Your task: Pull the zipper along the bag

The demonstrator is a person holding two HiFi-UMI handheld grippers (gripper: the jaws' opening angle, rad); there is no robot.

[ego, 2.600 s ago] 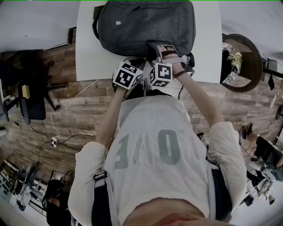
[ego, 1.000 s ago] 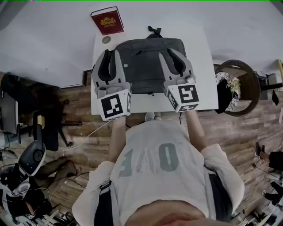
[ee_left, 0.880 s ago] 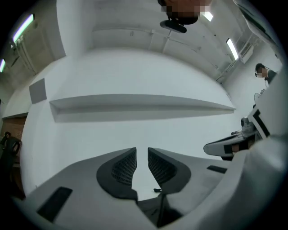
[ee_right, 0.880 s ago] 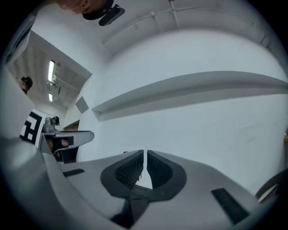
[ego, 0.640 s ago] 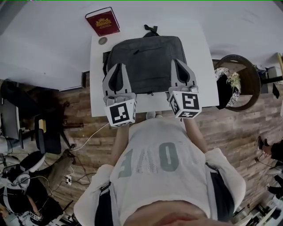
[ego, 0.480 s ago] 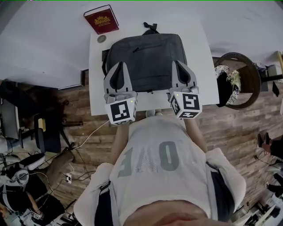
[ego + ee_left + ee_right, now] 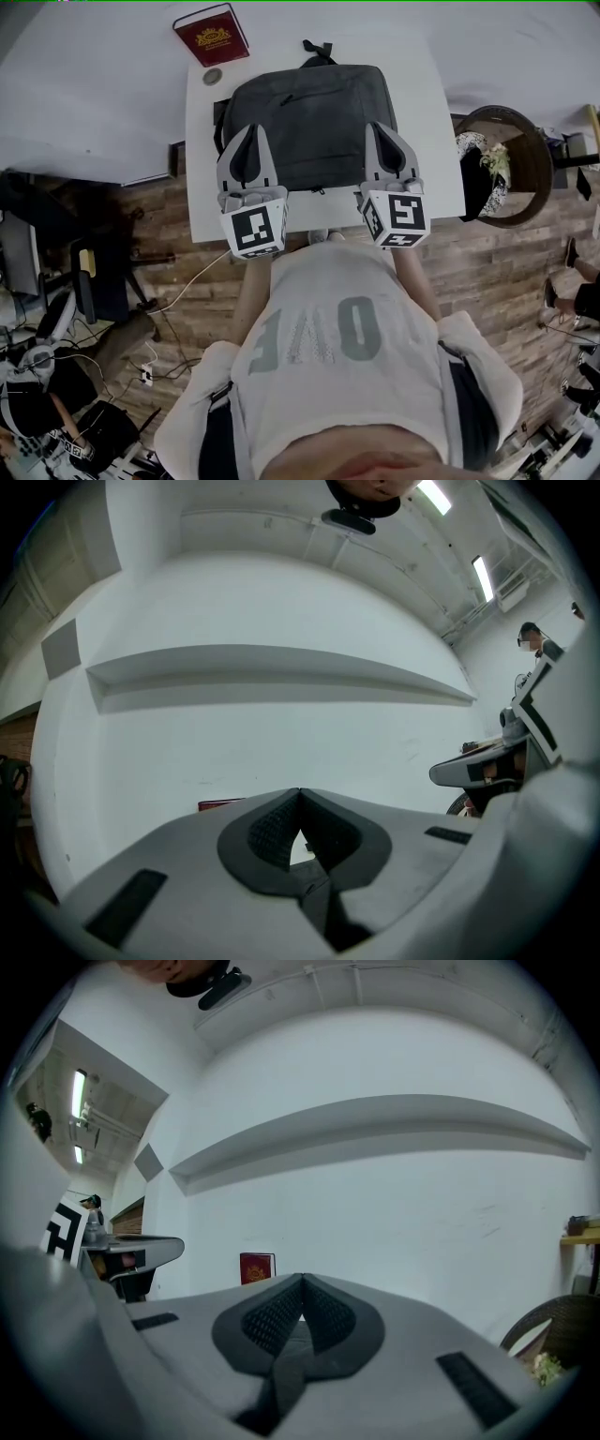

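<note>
Though upside down, "OVE" on shirt [image 7: 328, 375]

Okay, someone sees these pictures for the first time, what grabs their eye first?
A big dark grey bag lies flat on the white table, top centre of the head view. Over its near edge sit the left hand-held gripper and right hand-held gripper, both shut and empty. A red book stands by the wall, far left of the bag.
</note>
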